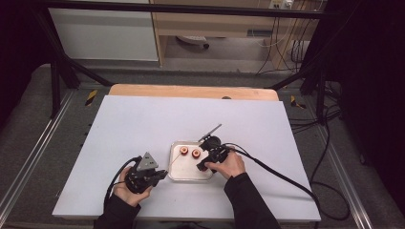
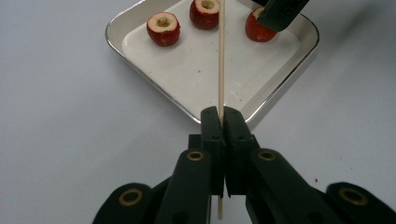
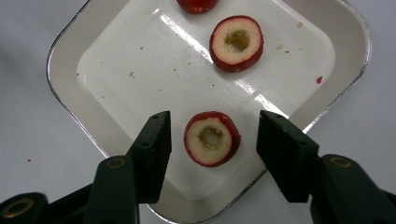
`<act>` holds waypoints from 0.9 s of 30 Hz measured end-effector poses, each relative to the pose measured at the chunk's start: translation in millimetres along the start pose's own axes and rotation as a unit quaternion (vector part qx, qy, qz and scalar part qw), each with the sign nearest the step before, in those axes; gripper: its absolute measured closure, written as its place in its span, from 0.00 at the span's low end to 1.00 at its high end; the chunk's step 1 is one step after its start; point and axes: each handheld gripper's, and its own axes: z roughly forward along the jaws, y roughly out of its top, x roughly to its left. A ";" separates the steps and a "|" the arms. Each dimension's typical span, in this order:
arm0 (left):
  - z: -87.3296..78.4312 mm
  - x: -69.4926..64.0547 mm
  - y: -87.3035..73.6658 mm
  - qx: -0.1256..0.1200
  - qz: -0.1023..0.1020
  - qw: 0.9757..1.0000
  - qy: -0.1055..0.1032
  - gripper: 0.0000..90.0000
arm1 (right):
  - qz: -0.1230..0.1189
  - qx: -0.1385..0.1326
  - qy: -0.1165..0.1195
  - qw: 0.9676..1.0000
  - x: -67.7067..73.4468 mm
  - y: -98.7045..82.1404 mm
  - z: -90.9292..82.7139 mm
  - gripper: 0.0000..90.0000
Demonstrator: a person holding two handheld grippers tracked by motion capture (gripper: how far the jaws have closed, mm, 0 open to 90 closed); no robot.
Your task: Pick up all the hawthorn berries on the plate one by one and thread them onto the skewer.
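Note:
A shallow white tray [image 1: 191,177] with a metal rim sits on the white table top and holds three cored red fruits. In the right gripper view my right gripper [image 3: 213,122] points down into the tray [image 3: 130,93], open, with one cored fruit [image 3: 211,138] between its jaws and a gap on each side. A second fruit [image 3: 236,43] lies farther in. My left gripper [image 2: 221,114] rests left of the tray [image 2: 154,79], shut on a thin wooden skewer [image 2: 221,56] that points out over the tray. From above, the left gripper [image 1: 162,174] and right gripper [image 1: 203,166] flank the tray's near side.
The white table sheet [image 1: 143,124] spreads wide around the tray, with a wooden edge [image 1: 191,90] at the back. Black cables [image 1: 286,181] trail from the right gripper across the table's right side. Black frame bars [image 1: 62,67] stand beyond the table.

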 end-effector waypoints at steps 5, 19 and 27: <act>0.7 -1.2 0.2 0.001 0.000 1.000 -0.001 0.98 | 0.004 0.010 0.006 1.000 -1.0 0.6 4.6 0.58; 0.4 -3.1 0.5 -0.001 0.004 1.000 0.000 0.98 | 0.023 0.017 0.016 0.999 -2.2 1.2 5.8 0.66; -3.3 -5.2 0.6 -0.020 -0.004 1.000 0.006 0.98 | 0.057 -0.097 0.041 0.993 0.5 -1.4 -29.4 0.66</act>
